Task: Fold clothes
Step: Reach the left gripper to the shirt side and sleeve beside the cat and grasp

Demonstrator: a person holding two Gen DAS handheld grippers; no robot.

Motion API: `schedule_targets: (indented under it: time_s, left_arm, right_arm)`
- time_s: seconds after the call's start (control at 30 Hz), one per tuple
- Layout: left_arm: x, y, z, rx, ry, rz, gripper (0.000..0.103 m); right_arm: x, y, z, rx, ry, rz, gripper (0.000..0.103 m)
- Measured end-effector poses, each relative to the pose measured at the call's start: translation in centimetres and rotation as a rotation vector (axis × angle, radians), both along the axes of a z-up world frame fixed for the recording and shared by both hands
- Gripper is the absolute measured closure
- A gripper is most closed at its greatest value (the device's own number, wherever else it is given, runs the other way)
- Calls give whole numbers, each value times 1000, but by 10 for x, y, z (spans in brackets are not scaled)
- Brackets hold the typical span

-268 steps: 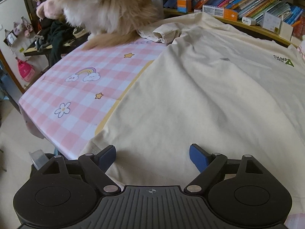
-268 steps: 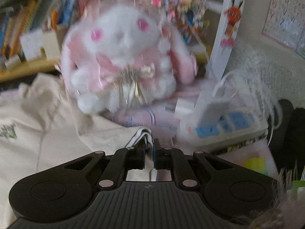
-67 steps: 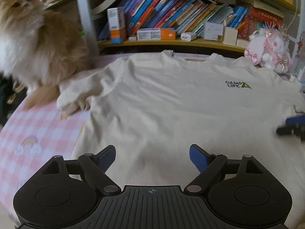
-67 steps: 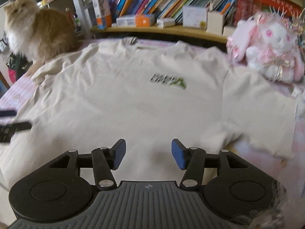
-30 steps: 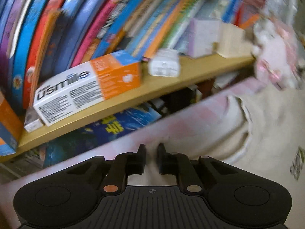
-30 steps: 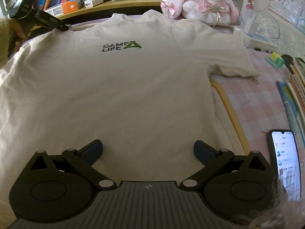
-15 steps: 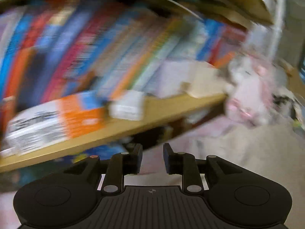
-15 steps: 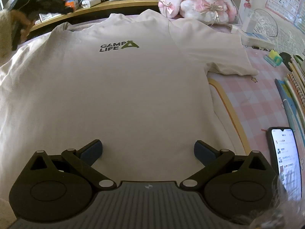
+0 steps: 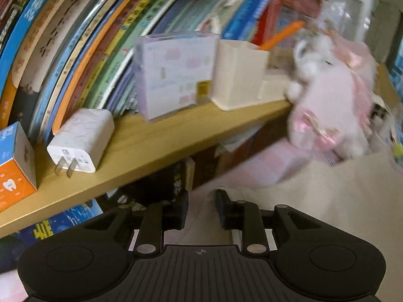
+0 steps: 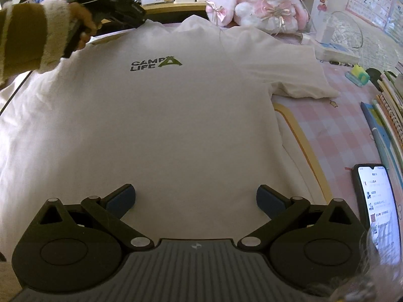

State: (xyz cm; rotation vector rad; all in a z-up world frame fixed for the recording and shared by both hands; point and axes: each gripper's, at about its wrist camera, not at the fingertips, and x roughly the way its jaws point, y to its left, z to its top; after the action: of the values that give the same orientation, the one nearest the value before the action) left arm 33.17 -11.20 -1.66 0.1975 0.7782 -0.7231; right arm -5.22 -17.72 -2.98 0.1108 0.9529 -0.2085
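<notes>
A cream T-shirt (image 10: 176,115) with a "CAMP LIFE" logo lies flat, front up, on the pink checked table (image 10: 335,125). My right gripper (image 10: 195,198) is open and empty above the shirt's hem. My left gripper (image 9: 200,207) is at the shirt's collar edge (image 9: 314,201), its jaws a small gap apart with nothing clearly pinched between them. In the right wrist view the left gripper (image 10: 141,16) sits at the shirt's far left shoulder, held by a hand in a striped sleeve.
A wooden bookshelf (image 9: 141,146) with books, a white charger (image 9: 80,141) and boxes stands right behind the collar. A pink plush rabbit (image 10: 259,2) sits at the back. A lit phone (image 10: 377,201) and stacked books (image 10: 388,105) lie at the right.
My left gripper has moved right along the shelf toward the collar and its jaws have parted a little. My right gripper has stayed open above the hem.
</notes>
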Motion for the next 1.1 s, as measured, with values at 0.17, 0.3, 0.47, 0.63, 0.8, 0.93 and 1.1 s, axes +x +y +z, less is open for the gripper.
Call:
schedule_targets:
  time_s: [0.17,0.3,0.47,0.63,0.8,0.93,1.1]
  left_arm:
    - [5,-2,2,16,14,15,74]
    - [1,9,11,1,43,-1,59]
    - [-20,36,24,-6,18,-9,36]
    - [-59,84,37,-35,16,31,36]
    - [-141,134,52,-106,3,164,34]
    - [-225,175,50,-116,20,341,28]
    - [-323,211,35,-83,84,578,28]
  right_arm:
    - [0,0,0,-2,-1,-1,0]
    - [0,0,0,-2,-3,3,0]
    - [-1,0,0,-4,-8,5,0]
    - [0,0,0,-4,-7,25,0]
    - [1,-2,1,-2,-12,61,0]
    - [1,0,1,-2,-19,102,0]
    - [0,0,1,-2,-29,138,0]
